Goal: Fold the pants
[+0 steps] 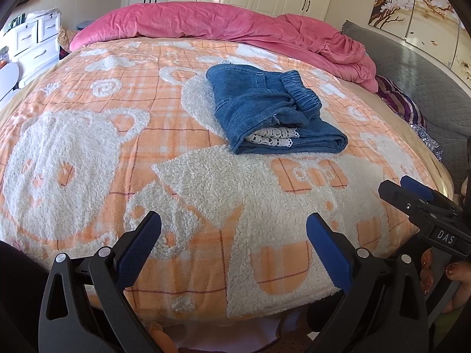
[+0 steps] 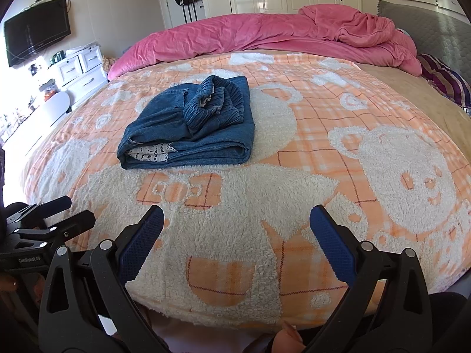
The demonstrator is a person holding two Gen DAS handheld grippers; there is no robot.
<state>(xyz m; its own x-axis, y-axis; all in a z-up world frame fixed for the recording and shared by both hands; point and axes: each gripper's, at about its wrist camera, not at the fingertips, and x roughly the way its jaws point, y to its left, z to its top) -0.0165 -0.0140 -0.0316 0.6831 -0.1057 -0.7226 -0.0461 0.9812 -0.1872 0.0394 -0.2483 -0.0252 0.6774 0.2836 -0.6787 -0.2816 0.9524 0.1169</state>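
Observation:
The blue denim pants lie folded into a compact bundle on the orange and white blanket, with the elastic waistband on top and white lace trim showing at the near edge. In the right wrist view the pants lie left of centre. My left gripper is open and empty, low over the blanket's near edge, well short of the pants. My right gripper is open and empty, also near the front edge. Each gripper also shows in the other's view: the right gripper, the left gripper.
A pink duvet is bunched along the far side of the bed. A grey headboard and a striped pillow are at the right. White drawers and a wall TV stand at the left, wardrobes behind.

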